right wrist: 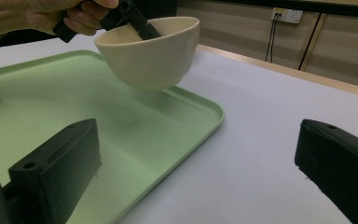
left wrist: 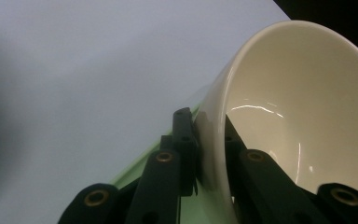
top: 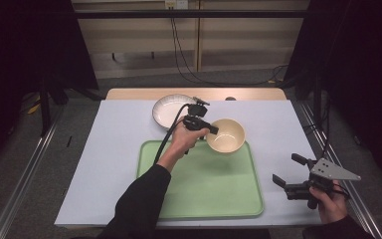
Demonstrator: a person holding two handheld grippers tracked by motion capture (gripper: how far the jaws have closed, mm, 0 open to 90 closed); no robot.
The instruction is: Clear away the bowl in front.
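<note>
Cream ceramic is what I have: my left gripper point(top: 210, 130) is clamped on the rim of the bowl point(top: 226, 135), 1 jaw inside and 1 outside the wall, and the bowl hangs above the far right corner of the green tray point(top: 204, 194), just right of centre in the high view. A white plate point(top: 168, 109) lies on the table point(top: 109, 149) beyond the tray, at upper centre. My right gripper point(top: 288, 174) waits at lower right, jaws wide apart, holding nothing. That rim pinch is thin and the glaze looks slick (my guess); if I tilt or jolt, the bowl's weight could twist it out and drop it onto the tray's edge.
</note>
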